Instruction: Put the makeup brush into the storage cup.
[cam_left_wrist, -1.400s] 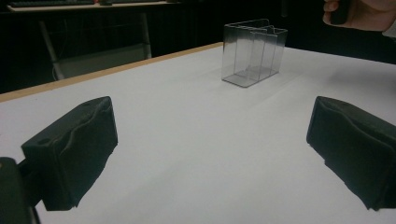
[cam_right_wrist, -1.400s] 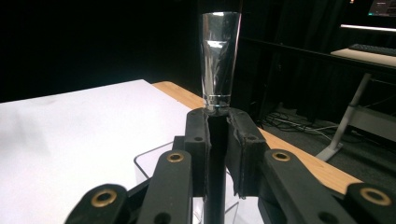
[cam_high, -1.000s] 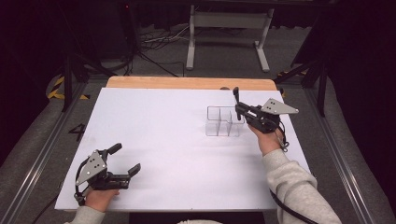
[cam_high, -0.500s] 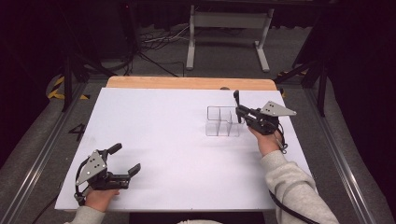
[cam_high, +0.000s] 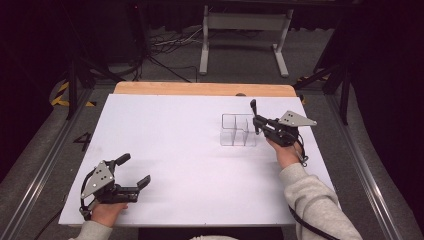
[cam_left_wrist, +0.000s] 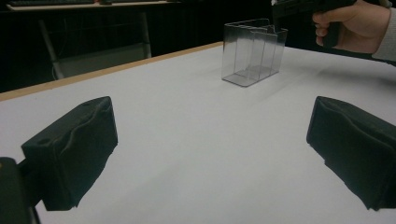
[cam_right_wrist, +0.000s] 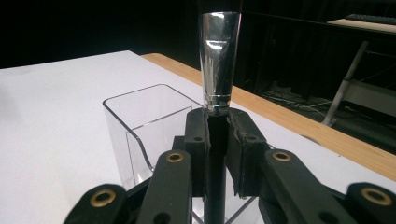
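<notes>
White sheeting covers the worktop (cam_high: 190, 150), with a bare wooden strip along its far edge and dark floor beyond. Right gripper (cam_right_wrist: 217, 135): its jaws are clamped on one makeup brush (cam_right_wrist: 218, 70), gripping the black handle just below the silver ferrule, with the brush held upright above the near edge of the clear organizer (cam_high: 238, 130). That brush looks light, stiff and slim; the polished ferrule would likely be slippery, so the matte handle is the better place to hold. The organizer, a single clear plastic box with several compartments, stands on the right half of the worktop; it seems light and easy to tip or slide if bumped. Left gripper (cam_high: 134, 172) rests near the front left corner, well apart, jaws wide apart and empty. Two grippers, one brush, one organizer.
</notes>
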